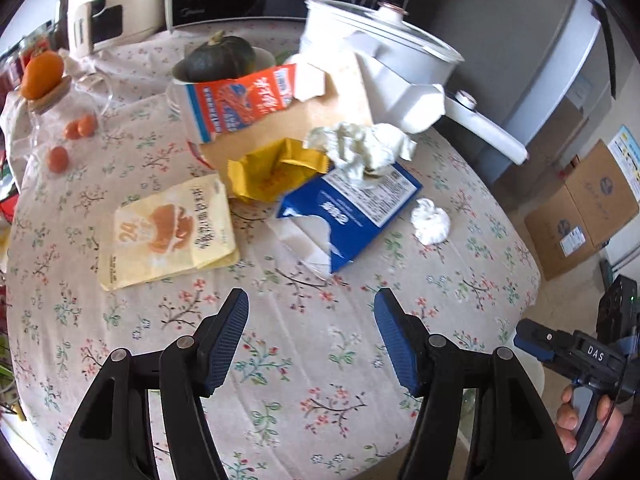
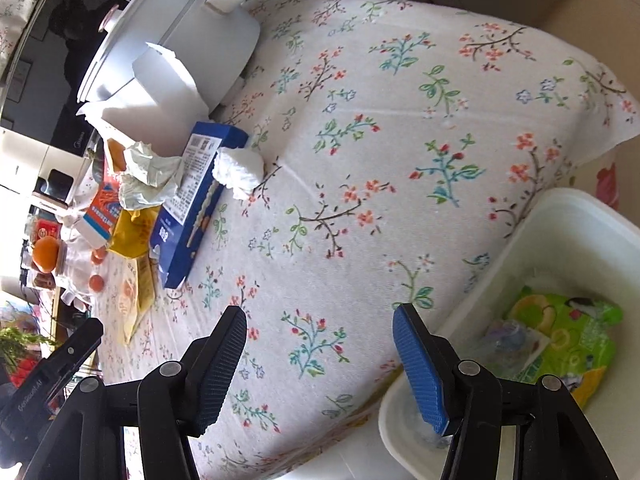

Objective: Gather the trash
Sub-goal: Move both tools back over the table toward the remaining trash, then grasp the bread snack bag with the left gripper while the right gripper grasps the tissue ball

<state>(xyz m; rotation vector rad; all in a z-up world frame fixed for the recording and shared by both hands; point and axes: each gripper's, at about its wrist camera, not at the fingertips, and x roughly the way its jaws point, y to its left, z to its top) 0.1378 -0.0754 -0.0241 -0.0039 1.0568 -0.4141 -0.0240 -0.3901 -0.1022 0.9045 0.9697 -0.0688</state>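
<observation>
Table (image 1: 304,360): trash clustered mid-table. Bread bag (image 1: 168,232) leftmost; wrapper (image 1: 272,172) behind and right of it; box (image 1: 352,216) right of the wrapper. Crumpled tissue (image 1: 360,148) rests on the box's far end. Paper ball (image 1: 431,221) just right of the box. Carton (image 1: 240,100) lies behind the wrapper, squash (image 1: 220,58) behind the carton. Pot (image 1: 384,56) at far right. Bin (image 2: 540,240) beside the table edge, green packet (image 2: 568,340) in it.
</observation>
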